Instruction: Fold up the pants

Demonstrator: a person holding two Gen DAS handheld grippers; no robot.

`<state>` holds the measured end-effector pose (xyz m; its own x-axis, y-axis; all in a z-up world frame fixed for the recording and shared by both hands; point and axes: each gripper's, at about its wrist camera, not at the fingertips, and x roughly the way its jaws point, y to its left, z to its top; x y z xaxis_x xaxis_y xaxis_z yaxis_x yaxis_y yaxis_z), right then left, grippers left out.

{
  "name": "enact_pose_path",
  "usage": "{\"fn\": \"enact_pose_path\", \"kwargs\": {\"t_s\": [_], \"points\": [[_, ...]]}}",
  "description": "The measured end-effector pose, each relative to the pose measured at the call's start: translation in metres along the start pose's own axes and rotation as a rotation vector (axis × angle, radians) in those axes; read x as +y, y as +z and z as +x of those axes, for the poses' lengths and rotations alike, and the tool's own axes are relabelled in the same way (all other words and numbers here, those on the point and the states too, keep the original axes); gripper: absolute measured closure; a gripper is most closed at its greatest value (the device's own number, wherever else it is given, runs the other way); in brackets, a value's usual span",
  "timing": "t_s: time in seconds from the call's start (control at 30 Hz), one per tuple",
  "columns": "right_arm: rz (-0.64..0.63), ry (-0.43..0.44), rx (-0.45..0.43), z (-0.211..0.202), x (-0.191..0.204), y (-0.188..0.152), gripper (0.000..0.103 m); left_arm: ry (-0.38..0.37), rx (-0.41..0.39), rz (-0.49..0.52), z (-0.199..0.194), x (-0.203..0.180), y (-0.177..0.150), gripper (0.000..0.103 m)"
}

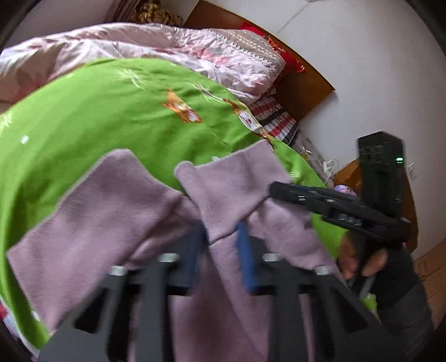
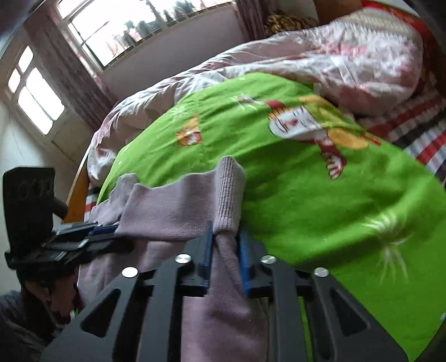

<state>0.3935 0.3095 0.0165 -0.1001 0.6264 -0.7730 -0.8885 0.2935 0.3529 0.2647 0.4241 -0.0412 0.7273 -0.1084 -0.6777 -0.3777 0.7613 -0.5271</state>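
Observation:
Lilac knit pants (image 1: 111, 208) hang from both grippers above a green cartoon-print bedspread (image 1: 97, 111). My left gripper (image 1: 221, 236) is shut on a fold of the pants; its blue fingers (image 1: 245, 250) pinch the fabric. My right gripper (image 2: 225, 245) is shut on the pants (image 2: 172, 208) just below a ribbed cuff (image 2: 228, 189) that stands up past the fingers. The right gripper also shows in the left wrist view (image 1: 274, 192), clamped on the fabric's right edge. The left gripper also shows in the right wrist view (image 2: 111, 231), clamped on the fabric's left edge.
A pink floral quilt (image 1: 167, 50) is bunched at the far side of the bed, with a striped sheet (image 1: 276, 119) beside it. A wooden headboard (image 1: 303, 83) and white wall lie to the right. Windows (image 2: 111, 25) and the green bedspread (image 2: 306, 195) show in the right wrist view.

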Motion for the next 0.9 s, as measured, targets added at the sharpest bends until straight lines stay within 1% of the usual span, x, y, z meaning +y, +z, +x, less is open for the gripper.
{"fn": "enact_pose_path", "kwargs": {"t_s": [0.03, 0.1, 0.17, 0.23, 0.3, 0.43, 0.5, 0.53, 0.57, 0.6, 0.67, 0.7, 0.73, 0.77, 0.8, 0.83, 0.87, 0.9], "points": [[-0.032, -0.016, -0.005, -0.006, 0.008, 0.001, 0.087, -0.010, -0.003, -0.001, -0.003, 0.002, -0.001, 0.092], [-0.080, -0.035, -0.014, -0.016, 0.020, 0.003, 0.088, -0.025, -0.028, 0.017, -0.011, -0.002, -0.003, 0.094], [-0.136, -0.062, -0.027, -0.028, 0.037, 0.008, 0.088, -0.028, -0.085, 0.057, -0.032, -0.014, -0.005, 0.094], [-0.195, -0.070, -0.050, -0.041, 0.058, 0.015, 0.088, -0.026, -0.164, 0.101, -0.062, -0.030, -0.010, 0.094], [-0.233, -0.050, -0.077, -0.054, 0.076, 0.023, 0.088, -0.028, -0.243, 0.116, -0.097, -0.040, -0.016, 0.094], [-0.318, 0.022, -0.138, -0.074, 0.120, 0.042, 0.088, -0.043, -0.351, 0.064, -0.157, -0.034, -0.020, 0.094], [-0.369, 0.037, -0.147, -0.070, 0.143, 0.048, 0.088, -0.032, -0.372, 0.031, -0.173, -0.024, -0.015, 0.094], [-0.386, 0.037, -0.141, -0.061, 0.154, 0.050, 0.088, -0.011, -0.363, 0.010, -0.175, -0.013, -0.013, 0.093], [-0.390, 0.035, -0.130, -0.053, 0.158, 0.051, 0.088, 0.008, -0.335, -0.003, -0.173, -0.004, -0.013, 0.093], [-0.391, 0.031, -0.104, -0.041, 0.162, 0.051, 0.086, 0.023, -0.290, -0.042, -0.164, 0.012, -0.013, 0.092], [-0.381, 0.021, -0.013, -0.006, 0.163, 0.047, 0.081, 0.056, -0.215, -0.106, -0.147, 0.040, -0.019, 0.091], [-0.371, 0.010, 0.026, 0.008, 0.161, 0.043, 0.069, 0.087, -0.172, -0.122, -0.134, 0.053, -0.022, 0.088], [-0.349, -0.004, 0.072, 0.023, 0.155, 0.038, 0.045, 0.131, -0.126, -0.149, -0.117, 0.069, -0.028, 0.083], [-0.326, -0.012, 0.094, 0.030, 0.149, 0.033, 0.034, 0.161, -0.091, -0.170, -0.106, 0.080, -0.033, 0.081], [-0.311, -0.015, 0.094, 0.030, 0.146, 0.030, 0.031, 0.161, -0.078, -0.198, -0.100, 0.092, -0.039, 0.071], [-0.296, -0.012, 0.083, 0.027, 0.140, 0.026, 0.031, 0.147, -0.094, -0.217, -0.101, 0.099, -0.042, 0.063], [-0.289, -0.016, 0.069, 0.021, 0.136, 0.023, 0.031, 0.128, -0.112, -0.230, -0.105, 0.103, -0.043, 0.062], [-0.288, -0.028, 0.052, 0.014, 0.131, 0.021, 0.031, 0.091, -0.134, -0.241, -0.109, 0.106, -0.044, 0.062]]}}
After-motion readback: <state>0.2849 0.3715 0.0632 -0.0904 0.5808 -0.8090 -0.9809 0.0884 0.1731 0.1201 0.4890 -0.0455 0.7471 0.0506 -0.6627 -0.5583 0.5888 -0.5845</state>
